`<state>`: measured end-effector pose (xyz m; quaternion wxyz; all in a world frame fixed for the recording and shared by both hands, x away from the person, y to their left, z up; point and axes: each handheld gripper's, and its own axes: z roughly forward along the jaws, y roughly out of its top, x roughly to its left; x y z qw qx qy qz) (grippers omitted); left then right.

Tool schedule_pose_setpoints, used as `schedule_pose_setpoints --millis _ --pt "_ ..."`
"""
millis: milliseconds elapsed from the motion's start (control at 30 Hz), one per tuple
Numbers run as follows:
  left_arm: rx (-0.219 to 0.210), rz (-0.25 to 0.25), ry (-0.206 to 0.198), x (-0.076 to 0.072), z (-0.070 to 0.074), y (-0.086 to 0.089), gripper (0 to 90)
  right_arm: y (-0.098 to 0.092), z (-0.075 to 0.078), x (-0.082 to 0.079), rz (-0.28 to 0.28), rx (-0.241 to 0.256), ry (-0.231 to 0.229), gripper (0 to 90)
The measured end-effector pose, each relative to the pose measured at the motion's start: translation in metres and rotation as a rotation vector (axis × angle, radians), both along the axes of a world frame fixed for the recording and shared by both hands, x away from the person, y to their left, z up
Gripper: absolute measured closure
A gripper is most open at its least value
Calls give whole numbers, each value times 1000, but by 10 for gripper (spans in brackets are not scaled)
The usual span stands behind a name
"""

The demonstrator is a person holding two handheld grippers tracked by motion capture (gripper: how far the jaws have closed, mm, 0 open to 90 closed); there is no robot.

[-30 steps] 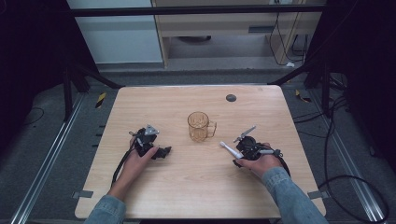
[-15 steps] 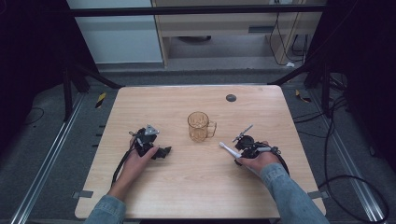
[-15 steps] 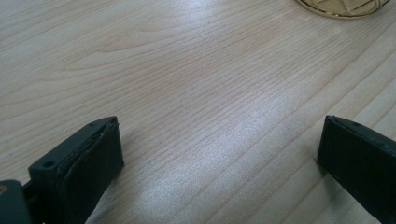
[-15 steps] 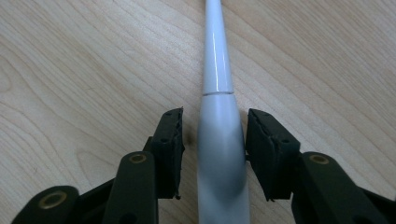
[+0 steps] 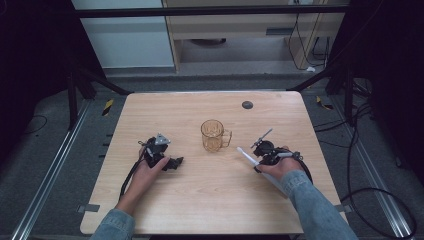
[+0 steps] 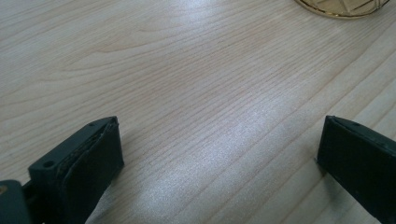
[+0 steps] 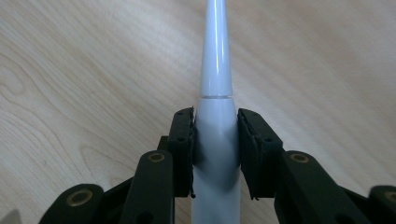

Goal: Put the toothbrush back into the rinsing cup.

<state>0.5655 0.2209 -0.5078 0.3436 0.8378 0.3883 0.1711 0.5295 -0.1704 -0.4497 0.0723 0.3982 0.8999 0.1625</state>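
An amber glass mug [image 5: 214, 135] stands upright at the middle of the wooden table [image 5: 200, 200], its handle to the right. Its base edge [image 6: 343, 7] shows at the top of the left gripper view. My left gripper [image 5: 172, 162] rests on the table left of the mug, open, with bare wood between its jaws [image 6: 219, 140]. Right of the mug, my right gripper [image 5: 256, 160] is shut on a white tapered stick [image 5: 244, 153]. The stick's thick part sits between the pads and its thin end [image 7: 217, 70] points forward, low over the wood.
A small dark round disc [image 5: 247, 105] lies near the table's far edge. Cables trail from both grippers, and more cables lie on the floor at the right [image 5: 370, 190]. Dark frame legs stand at the far corners.
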Motion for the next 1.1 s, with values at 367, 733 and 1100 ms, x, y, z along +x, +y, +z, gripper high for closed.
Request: schedule_pose_setpoints --millis 367,733,1100 --pt "0 0 0 0 0 0 0 -32 46 1 -79 179 -149 677" --pt "1 0 1 0 0 0 0 -37 88 7 -105 305 -306 678" --pt "0 -1 1 0 0 0 0 -20 97 25 -138 386 -438 678"
